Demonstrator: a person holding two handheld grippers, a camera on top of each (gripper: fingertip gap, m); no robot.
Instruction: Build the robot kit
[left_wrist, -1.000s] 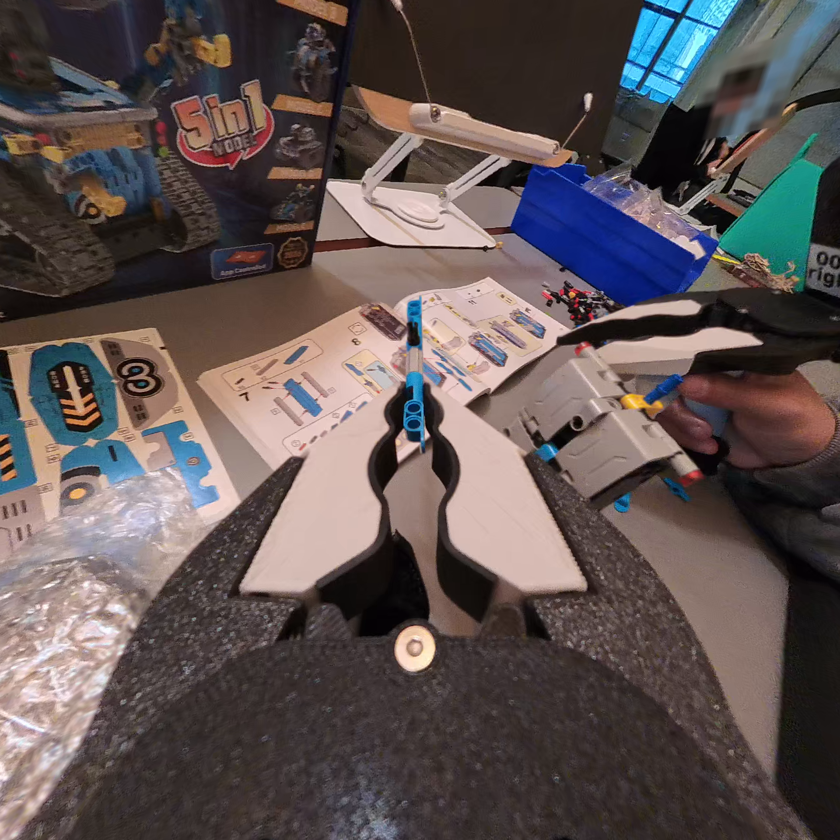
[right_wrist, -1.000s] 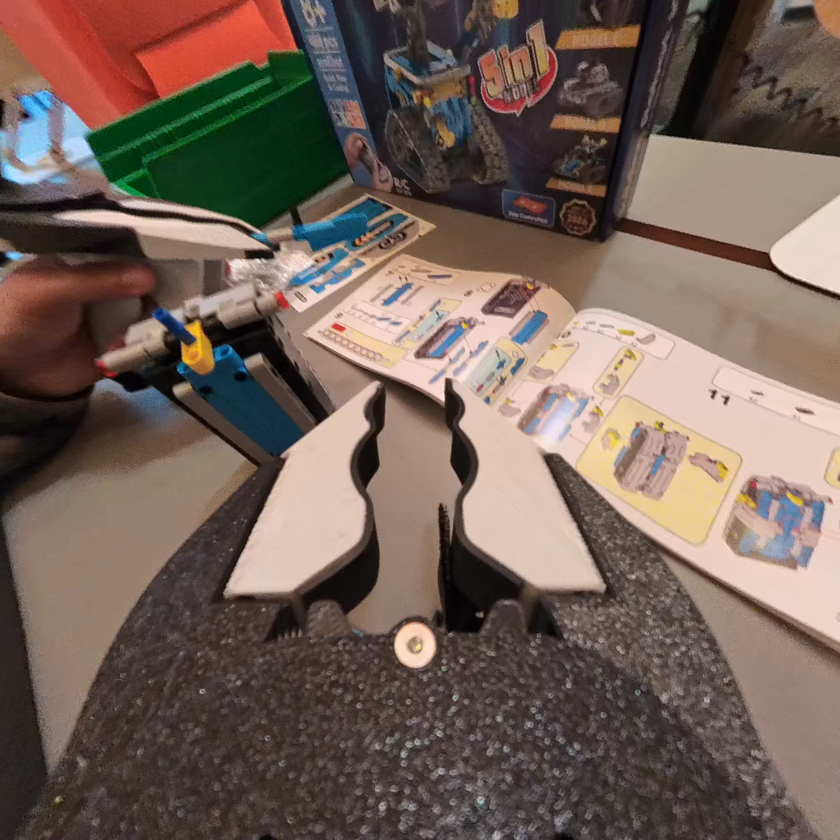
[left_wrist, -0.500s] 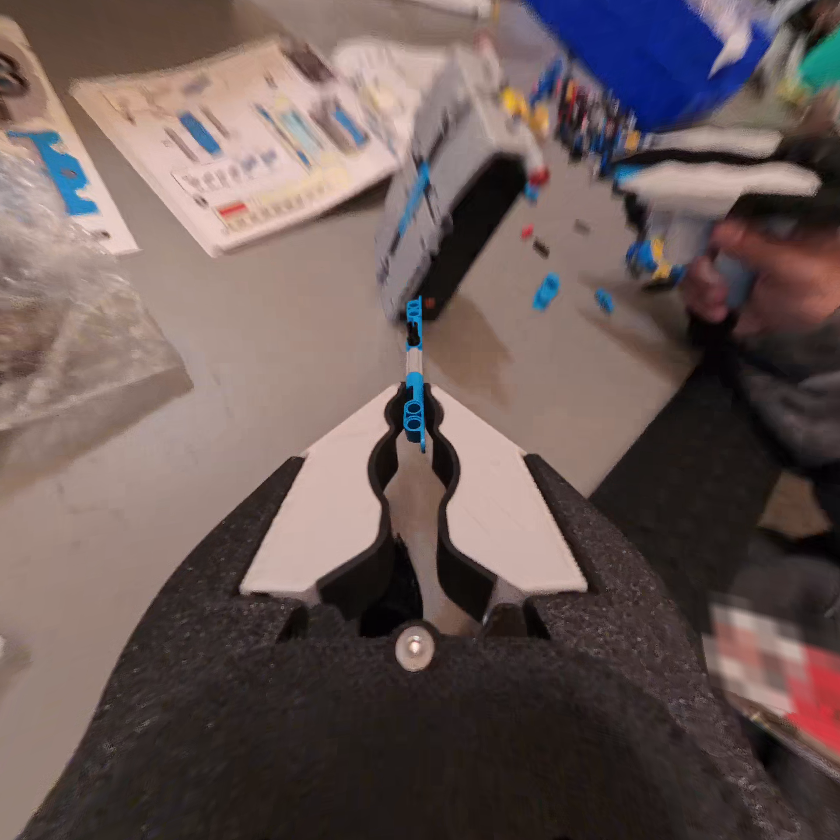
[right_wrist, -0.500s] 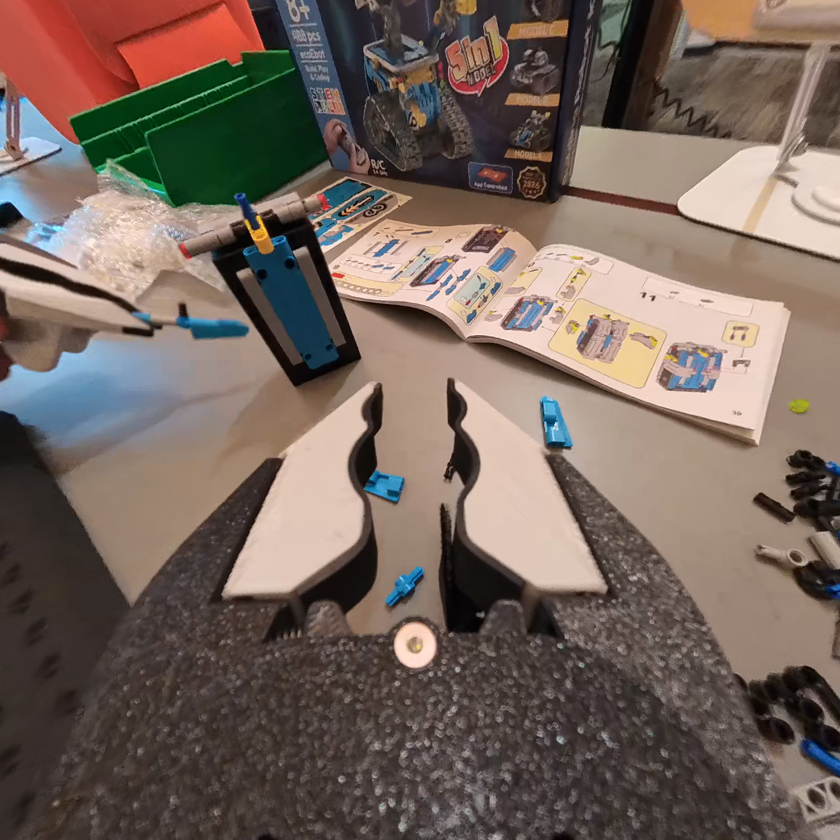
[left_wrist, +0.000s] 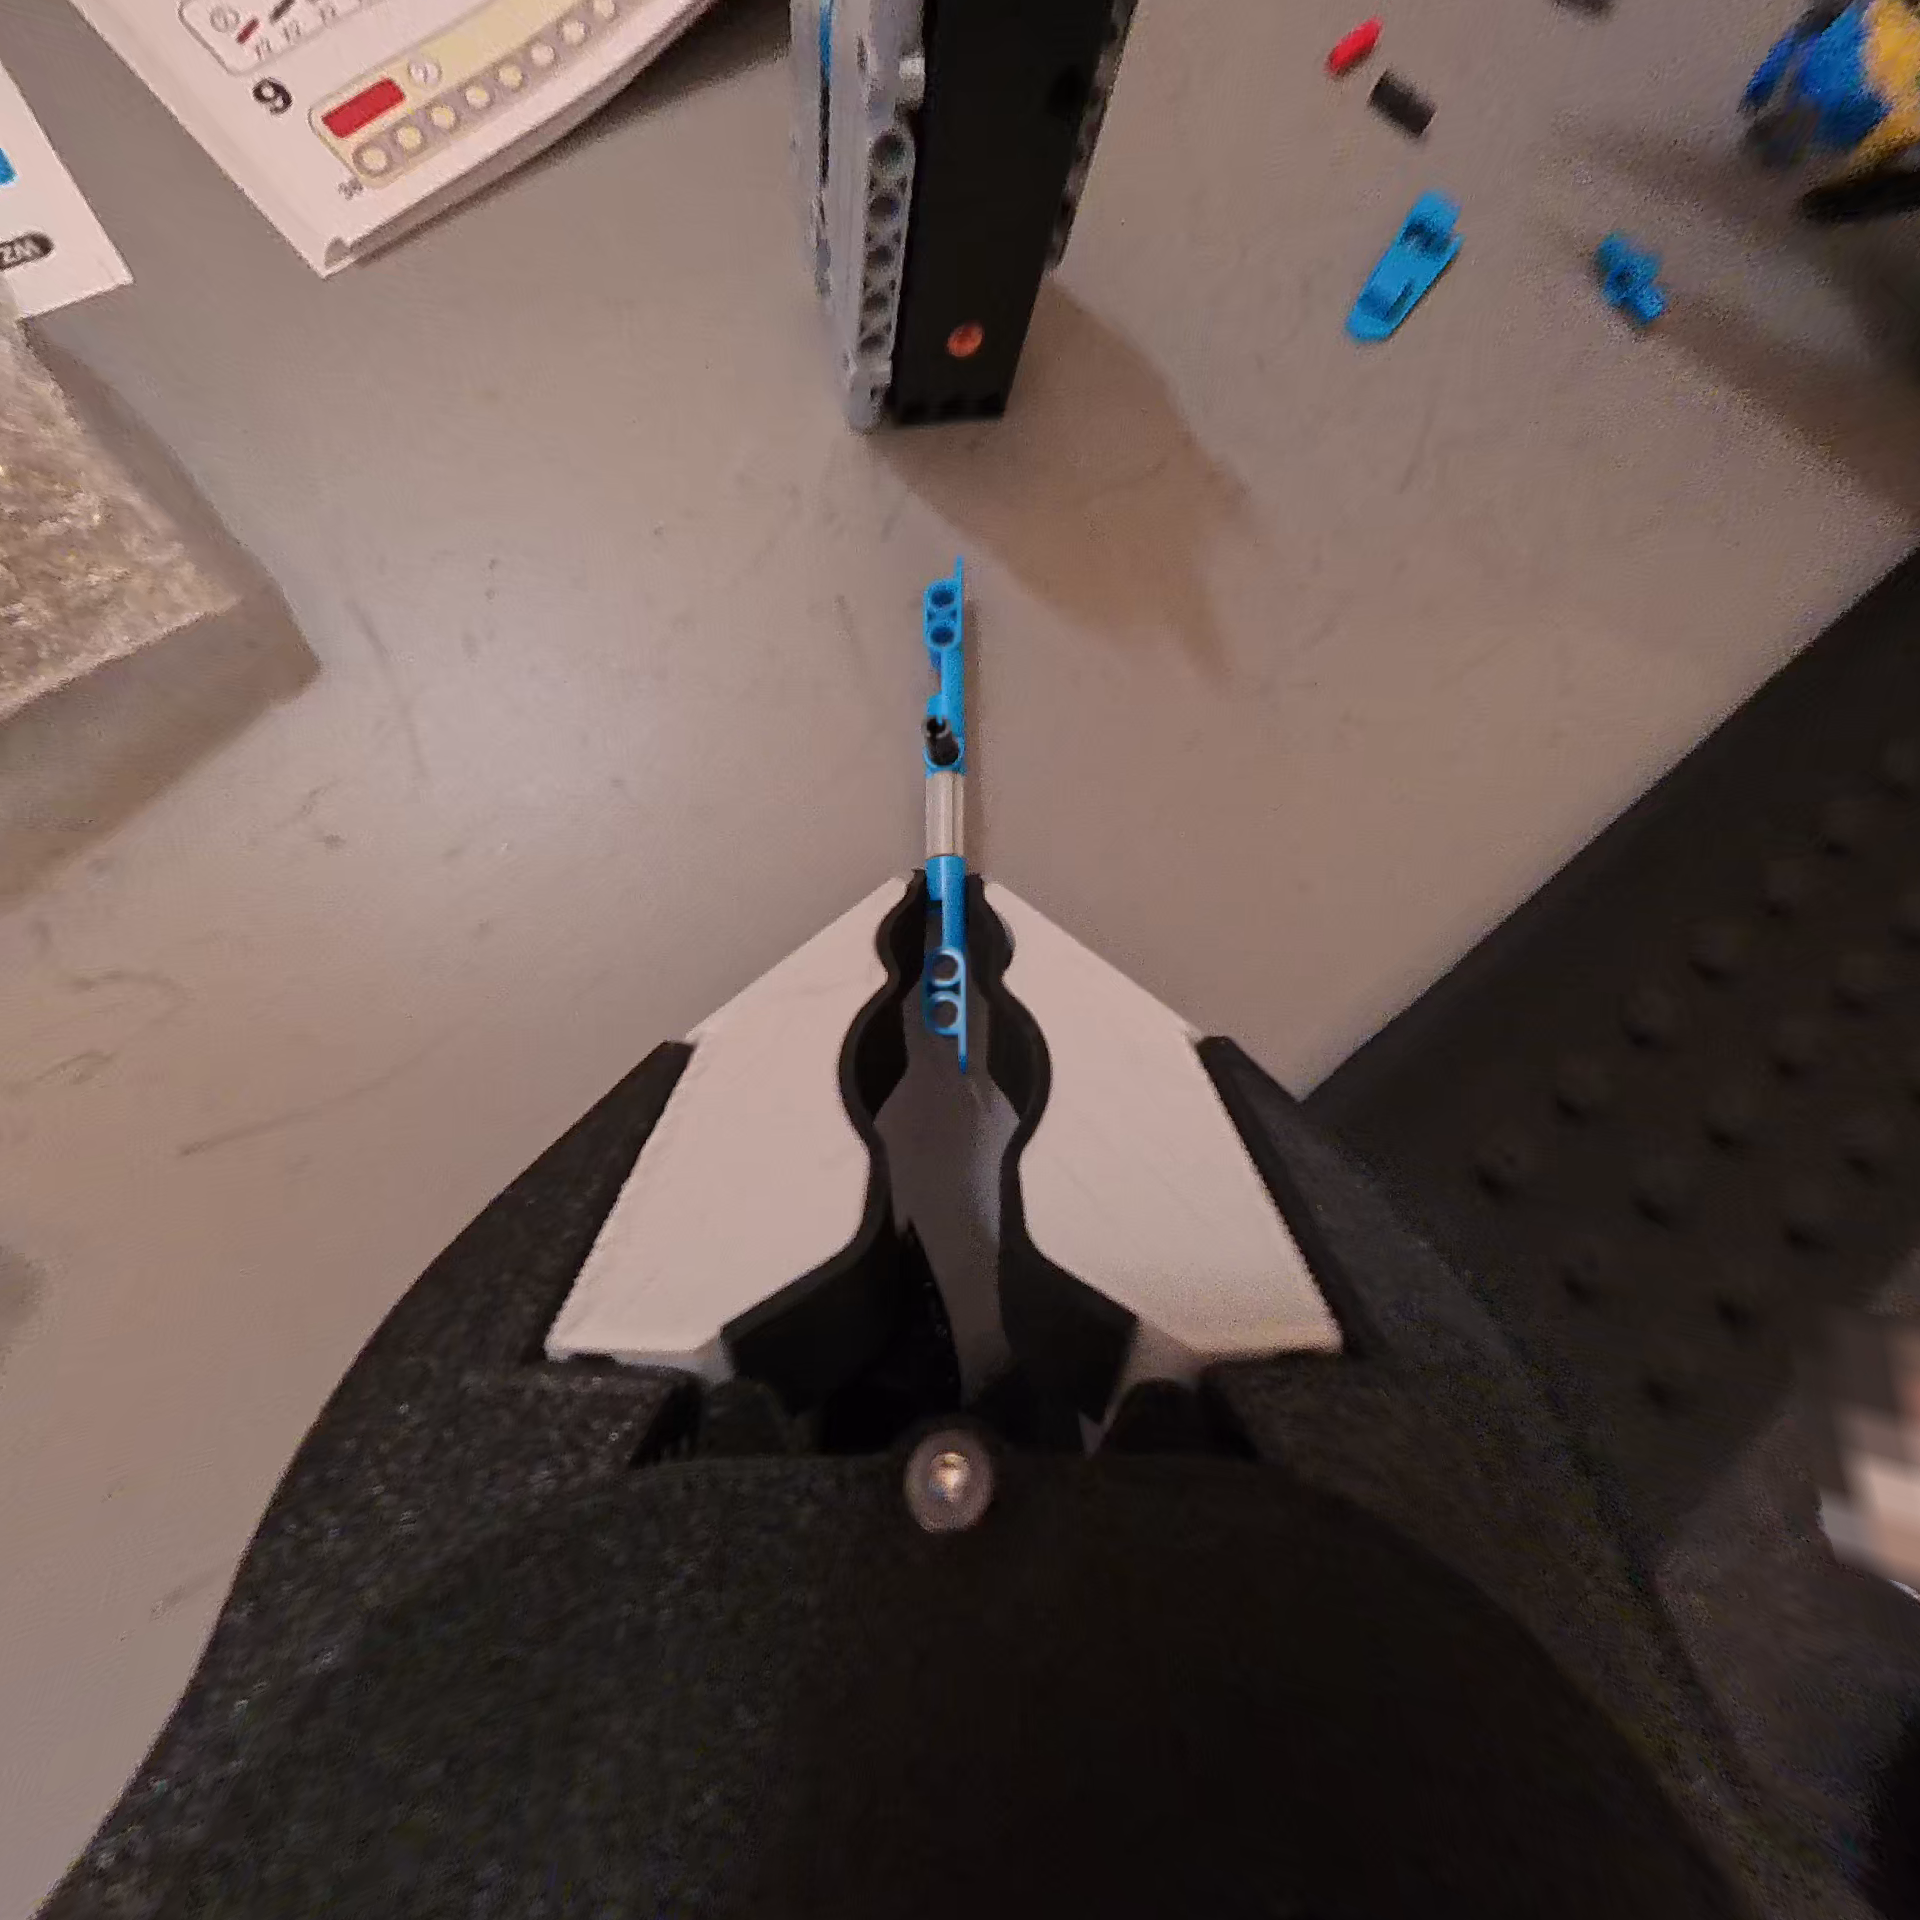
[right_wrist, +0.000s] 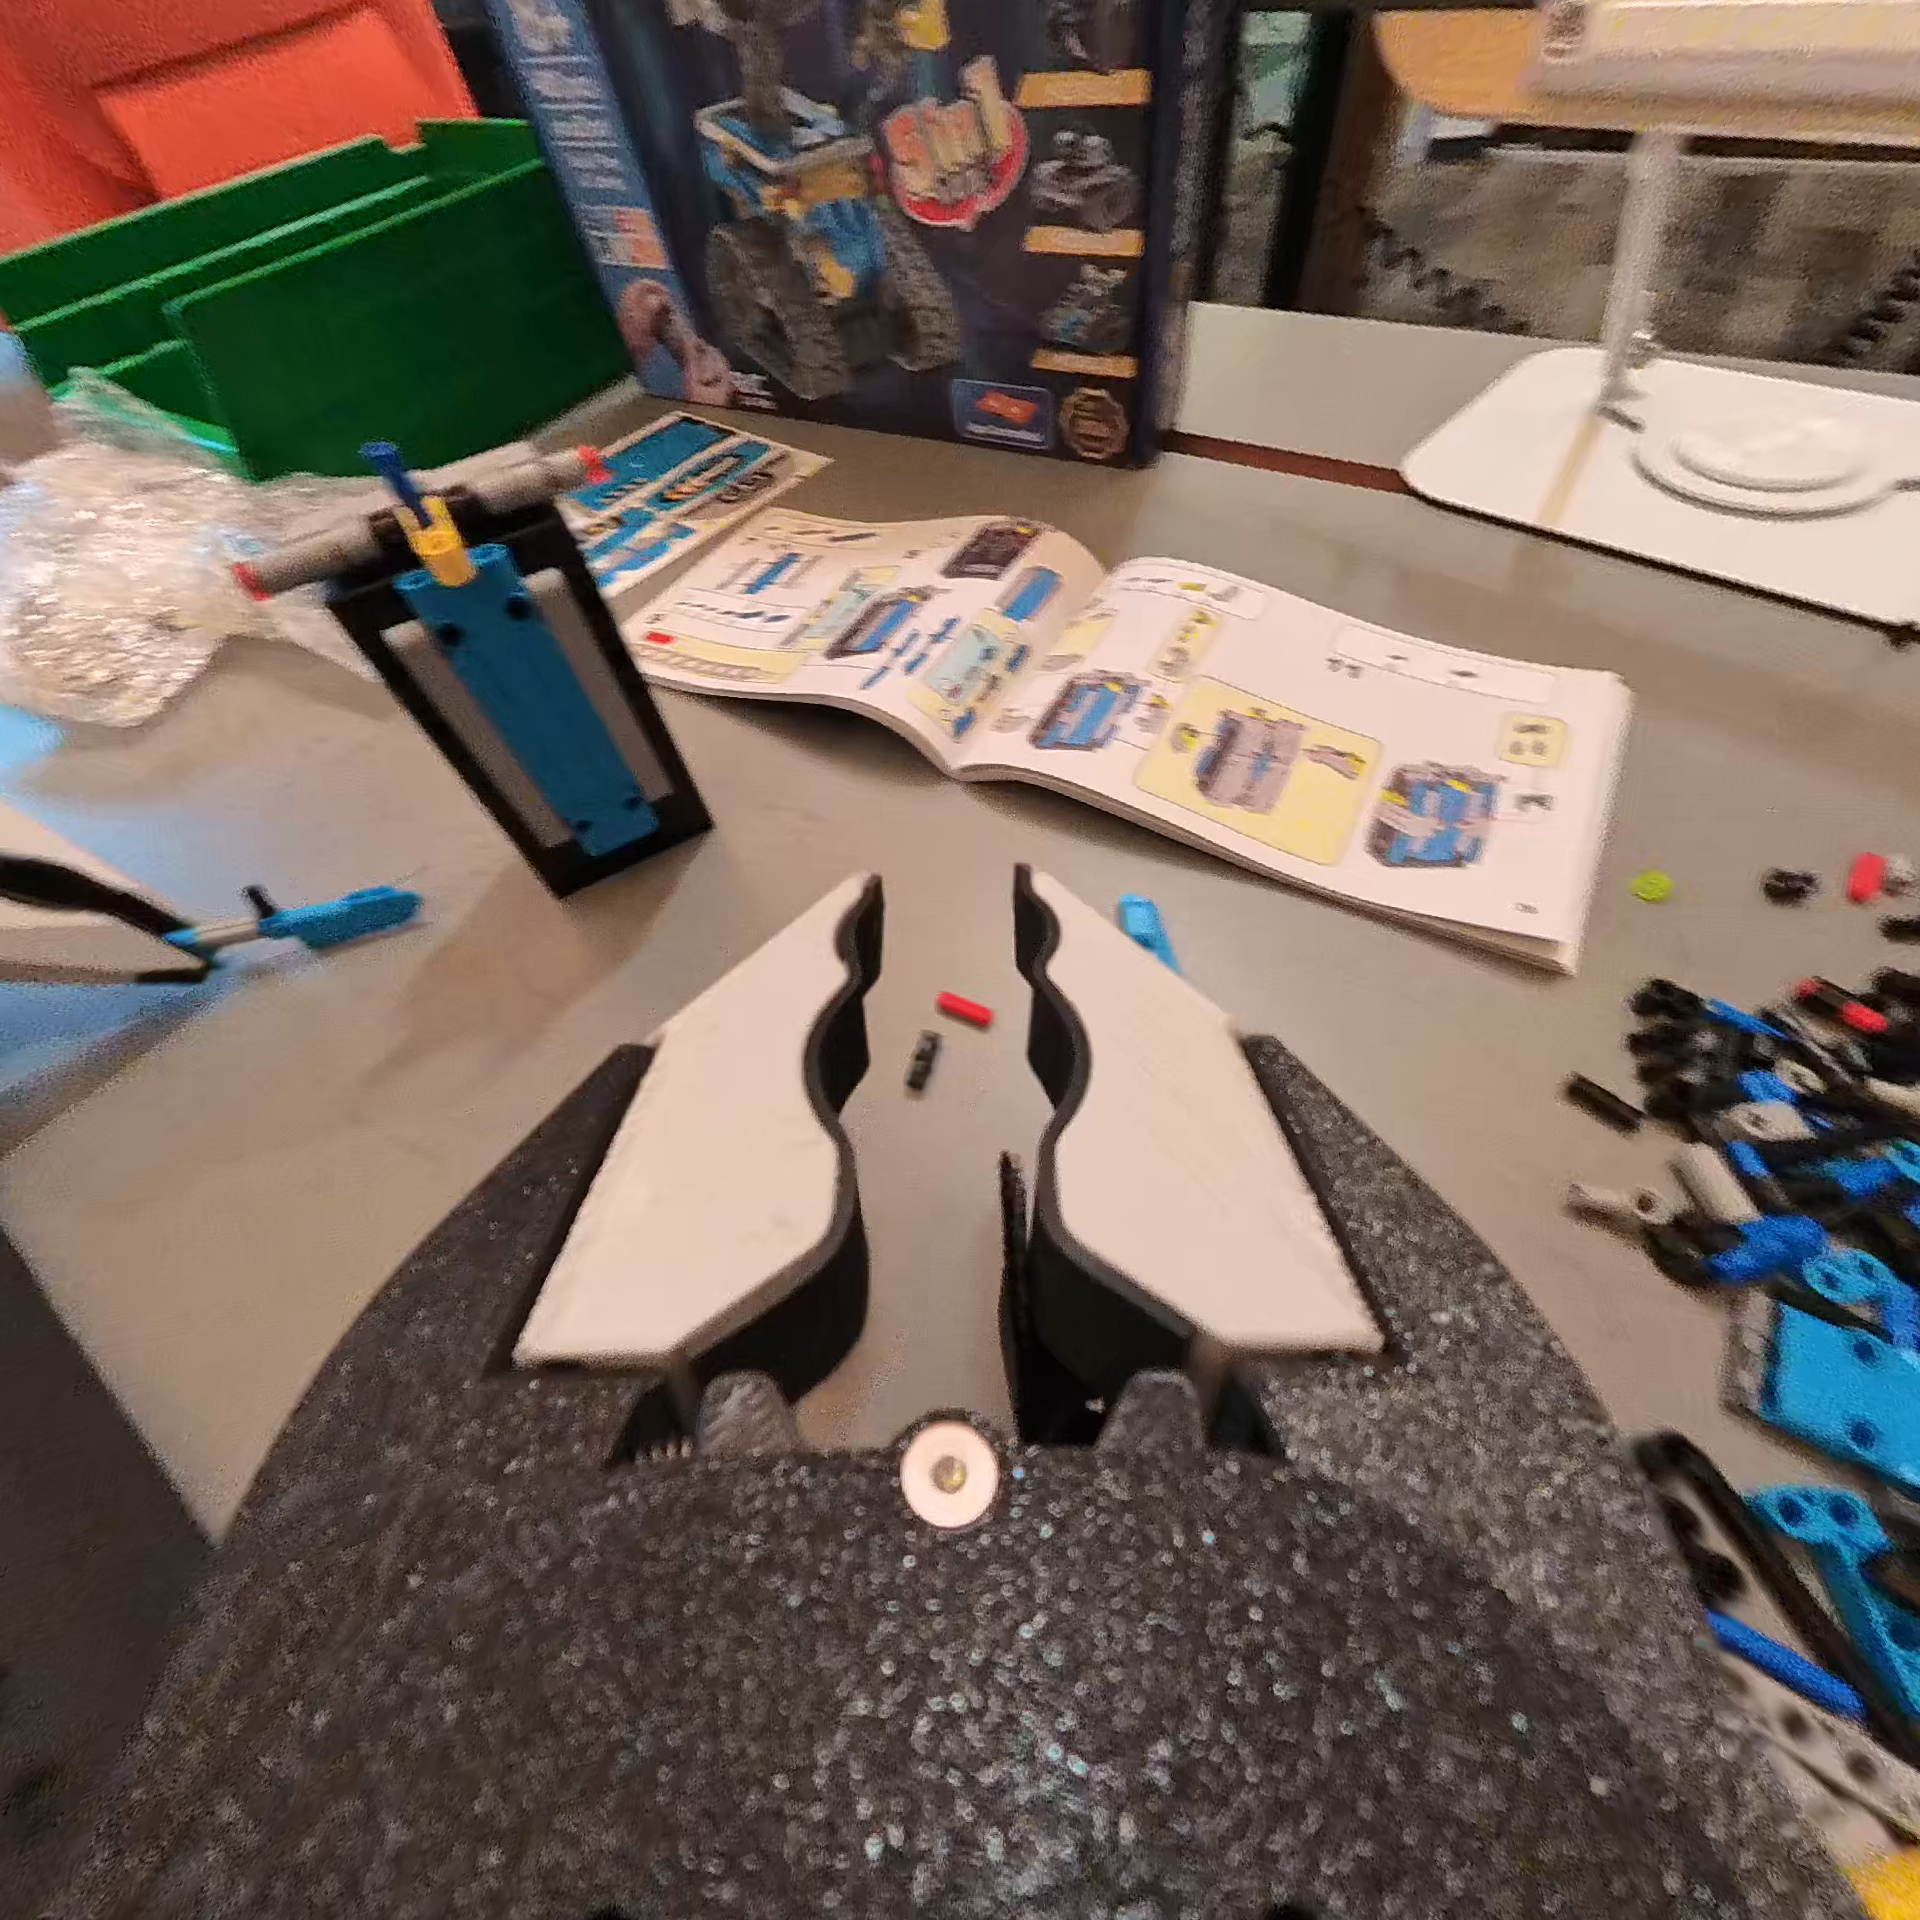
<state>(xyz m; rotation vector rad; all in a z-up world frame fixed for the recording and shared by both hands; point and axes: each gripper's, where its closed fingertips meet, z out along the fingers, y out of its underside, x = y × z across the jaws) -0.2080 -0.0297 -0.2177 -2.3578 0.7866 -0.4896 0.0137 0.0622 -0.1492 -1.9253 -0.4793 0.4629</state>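
Grey table (right_wrist: 1403, 1039) carries a printed toy box (right_wrist: 883, 208) and open instruction booklet (right_wrist: 1143, 707). Left gripper (left_wrist: 943, 883), angled downward, pinches a thin blue-and-grey rod assembly (left_wrist: 943, 769); right gripper (right_wrist: 948, 883) gapes empty over 2 tiny pieces (right_wrist: 940, 1029), near the standing black-and-blue block (right_wrist: 520, 686).

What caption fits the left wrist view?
Left gripper clamps a thin blue-and-grey axle piece above the grey table.

The left hand-held gripper (left_wrist: 945, 883) has smooth matt pale plastic fingers (left_wrist: 758, 1174) in a rough, grainy black foam-like body, and pinches a glossy blue plastic rod piece (left_wrist: 943, 821) with a shiny metal-looking sleeve. The table (left_wrist: 520, 727) is matt grey, faintly scuffed. On the far left, crinkled clear plastic wrap (right_wrist: 104, 582) glints; the paper booklet (right_wrist: 1195, 707) looks smooth.
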